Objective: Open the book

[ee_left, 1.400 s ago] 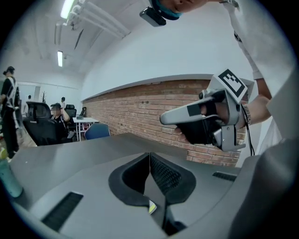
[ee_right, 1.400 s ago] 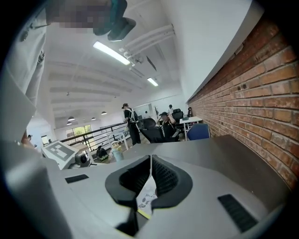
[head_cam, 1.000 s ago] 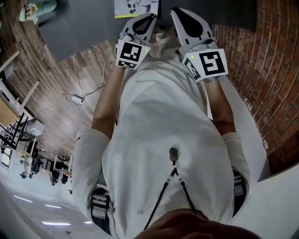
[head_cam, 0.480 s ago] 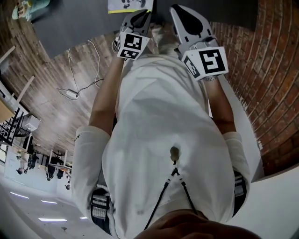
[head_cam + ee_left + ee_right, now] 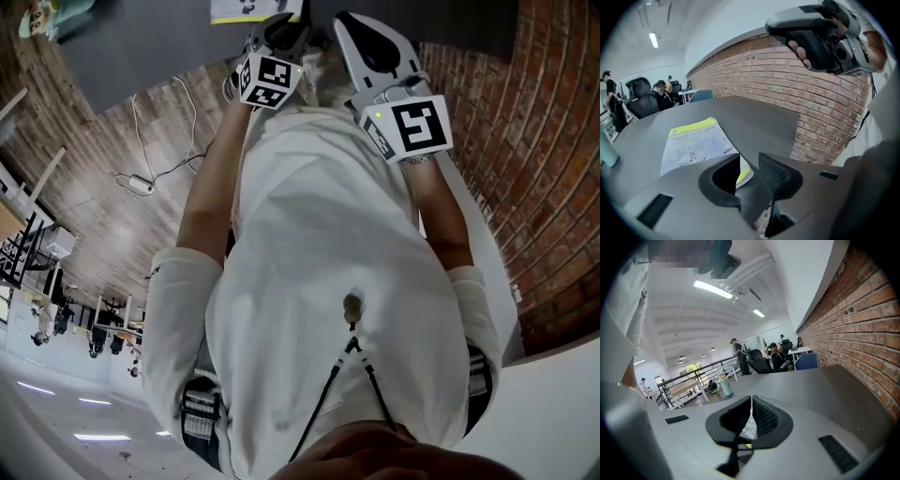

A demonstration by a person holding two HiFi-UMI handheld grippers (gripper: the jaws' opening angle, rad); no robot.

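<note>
The book (image 5: 696, 145) lies closed on the dark grey table (image 5: 754, 122); its cover is pale with a yellow band along the far edge. My left gripper (image 5: 749, 161) hangs just over the book's near corner. Its jaws are opening, the corner shows in the gap below them, and the pads touch nothing. In the head view the left gripper (image 5: 281, 28) sits next to the book (image 5: 246, 9) at the top edge. My right gripper (image 5: 751, 401) is shut and empty, held higher at the right (image 5: 820, 33).
A brick wall (image 5: 801, 93) runs along the table's right side. A teal bottle (image 5: 725, 386) stands far left on the table. A white cable with an adapter (image 5: 141, 183) lies on the wooden floor. People sit at chairs in the background (image 5: 661, 91).
In the head view my left gripper has moved up the picture toward the book. The right gripper has barely shifted.
</note>
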